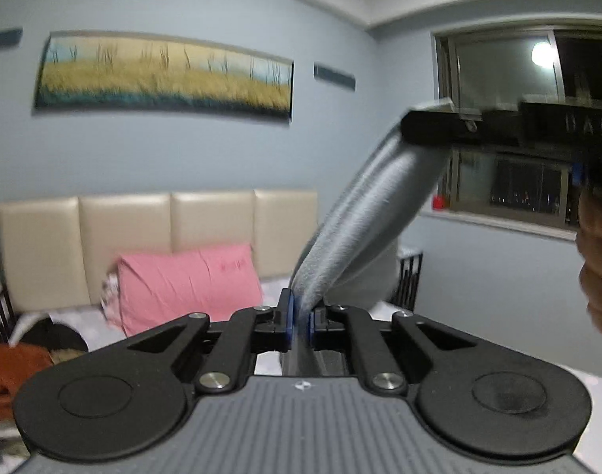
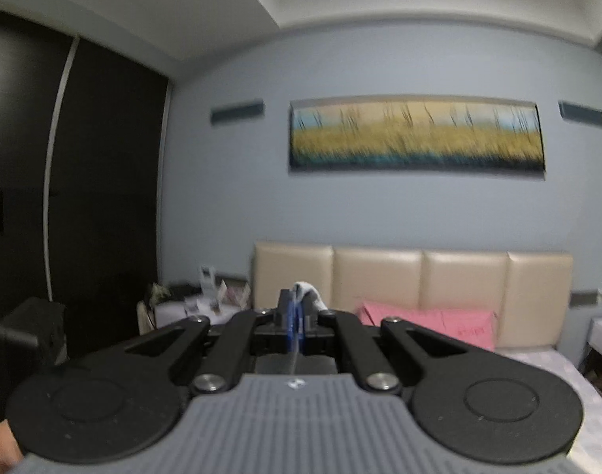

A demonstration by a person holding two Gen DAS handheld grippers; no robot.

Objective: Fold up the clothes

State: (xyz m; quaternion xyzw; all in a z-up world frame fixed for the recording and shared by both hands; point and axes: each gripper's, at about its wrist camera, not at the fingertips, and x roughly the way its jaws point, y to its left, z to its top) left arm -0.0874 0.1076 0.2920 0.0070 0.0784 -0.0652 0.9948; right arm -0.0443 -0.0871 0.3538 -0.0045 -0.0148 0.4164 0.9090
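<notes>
Both wrist cameras look level along their fingers, sharing the distant headboard (image 1: 158, 237), painting (image 2: 417, 136) and pink pillow (image 1: 190, 284).

We see one garment (image 1: 374, 205), a grey, finely ribbed or fleecy cloth, raised in the air above the bed. It is drawn into a taut, gathered band that runs on a slant from lower left to upper right in the left wrist view, narrow at the low end and wider toward the top. Behind the band a paler part of it hangs loose. In the right wrist view only a small whitish tuft of the garment (image 2: 306, 290) shows, and a thin edge below it.
</notes>
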